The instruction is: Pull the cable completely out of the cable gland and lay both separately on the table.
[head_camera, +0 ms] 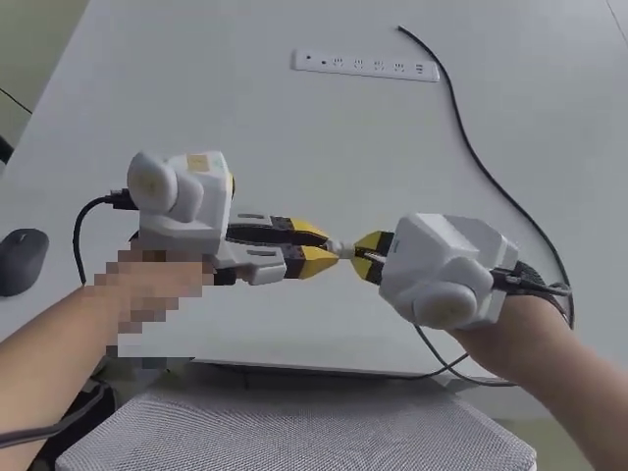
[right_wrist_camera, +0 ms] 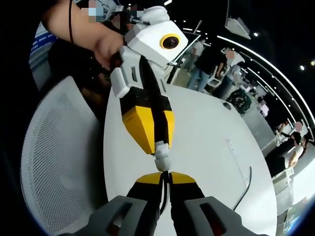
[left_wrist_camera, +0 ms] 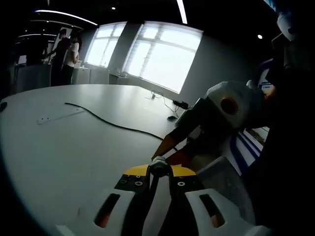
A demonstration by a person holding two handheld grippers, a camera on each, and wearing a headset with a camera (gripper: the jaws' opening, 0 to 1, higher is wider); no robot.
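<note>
Held above the table [head_camera: 294,147], tip to tip. Clenched in the jaws of the left gripper [head_camera: 327,252]: the small white cable gland [right_wrist_camera: 162,156], at their tips. Clenched in the jaws of the right gripper [head_camera: 361,255]: the thin dark cable [right_wrist_camera: 165,191], running back between them. Draw straight apart along the cable's line, no twisting or bending. Grip firmly until fully free, then lay each down separately.

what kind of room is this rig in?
Most likely an open-plan office or lab. There is a large white table with a power strip, a wall of big windows, and people standing in the background.
</note>
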